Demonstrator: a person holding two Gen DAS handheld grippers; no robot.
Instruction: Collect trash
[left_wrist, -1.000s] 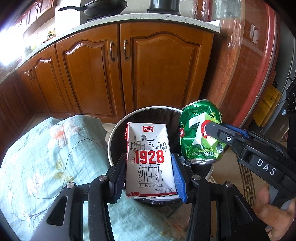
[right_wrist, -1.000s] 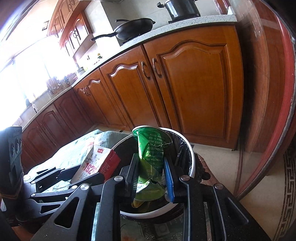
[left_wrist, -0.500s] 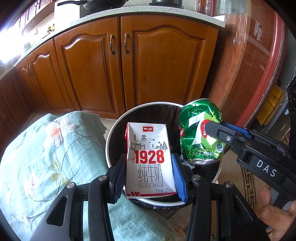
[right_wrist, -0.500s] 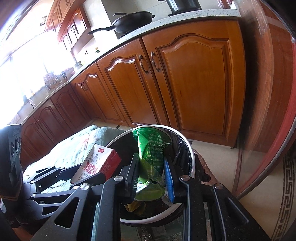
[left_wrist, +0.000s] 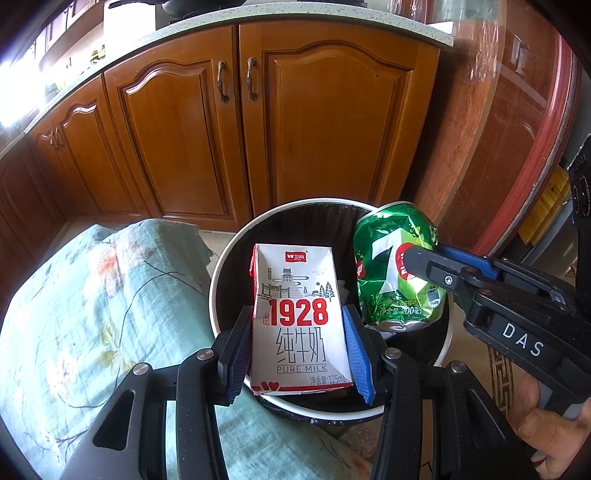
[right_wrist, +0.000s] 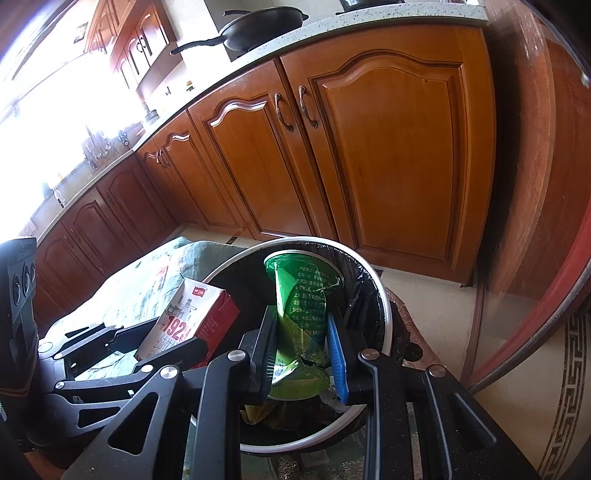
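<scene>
The left tongs (left_wrist: 299, 350) grasp a small milk carton (left_wrist: 301, 321), white with red "1928" lettering, its blue pads pressed to the carton's two narrow sides. The carton stands upright in the grip and hangs over the near part of a round trash bin (left_wrist: 221, 280), a white-rimmed can lined with a black bag. From the right wrist view the same carton (right_wrist: 192, 317) appears at the left, tilted, over the bin's left edge (right_wrist: 384, 306).

The right tongs (right_wrist: 301, 354) are clenched on a crushed green soda can (right_wrist: 299, 314), squeezed flat in the middle between a black pad and a blue one. The can's open top points away from the camera and sits above the bin's black interior. In the left wrist view this can (left_wrist: 395, 273) hangs just right of the carton, over the bin's right rim, with the right tongs (left_wrist: 436, 266) reaching in from the right and a hand (left_wrist: 546, 417) holding their handle at the lower right corner.

Some scraps of rubbish lie at the bottom of the bin beneath the can. To the left of the bin lies a pale green floral cloth (left_wrist: 92, 321). On the far side stand wooden kitchen cabinets (left_wrist: 295, 122) under a speckled tabletop (right_wrist: 332, 22) that carries a black frying pan (right_wrist: 258, 26).
</scene>
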